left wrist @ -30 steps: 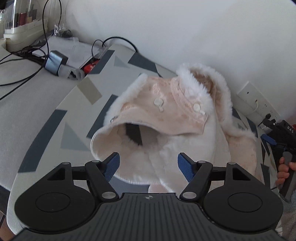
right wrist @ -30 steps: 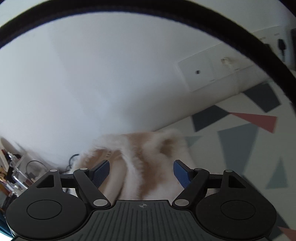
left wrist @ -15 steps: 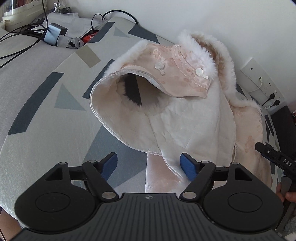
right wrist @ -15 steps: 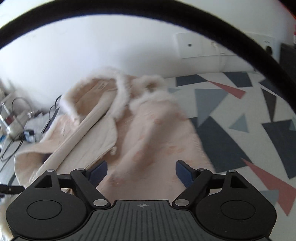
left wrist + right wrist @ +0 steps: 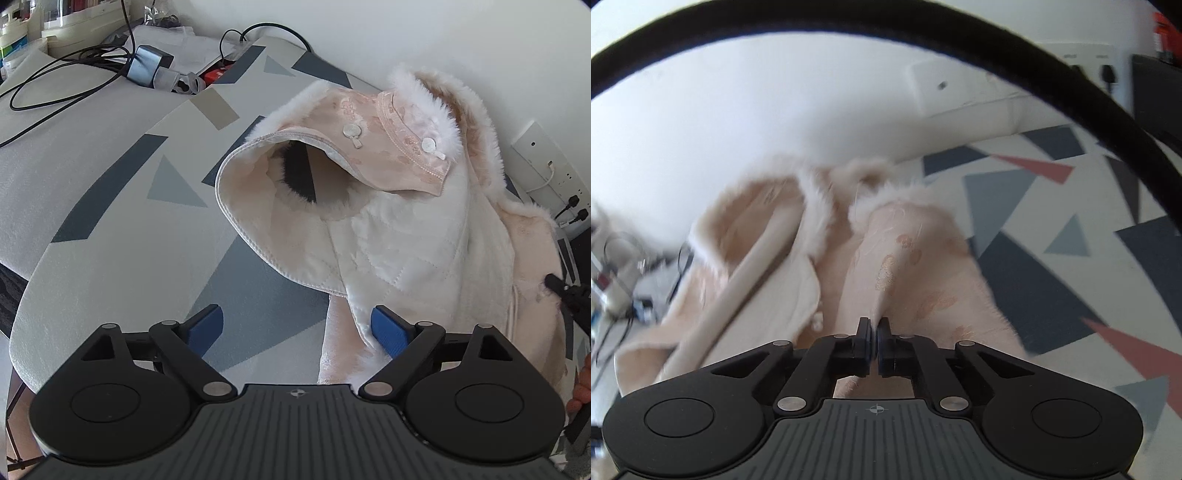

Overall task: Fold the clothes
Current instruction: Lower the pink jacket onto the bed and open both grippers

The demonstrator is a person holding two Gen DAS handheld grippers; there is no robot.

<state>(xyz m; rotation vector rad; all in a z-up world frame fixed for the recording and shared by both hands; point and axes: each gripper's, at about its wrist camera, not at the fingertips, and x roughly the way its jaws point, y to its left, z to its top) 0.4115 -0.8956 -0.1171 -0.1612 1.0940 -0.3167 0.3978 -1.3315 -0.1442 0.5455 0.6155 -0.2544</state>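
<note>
The right claw (image 5: 874, 341) is clamped on the pink vest (image 5: 905, 273), whose hem is seen just inside the opening, empty left claw (image 5: 297, 326), lower right of centre.

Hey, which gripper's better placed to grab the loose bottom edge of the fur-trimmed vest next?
Left. The left gripper is opening, its jaws empty and straddling the vest's lower hem, which nearly touches one pad. The right gripper is already shut on the vest's other side.
</note>
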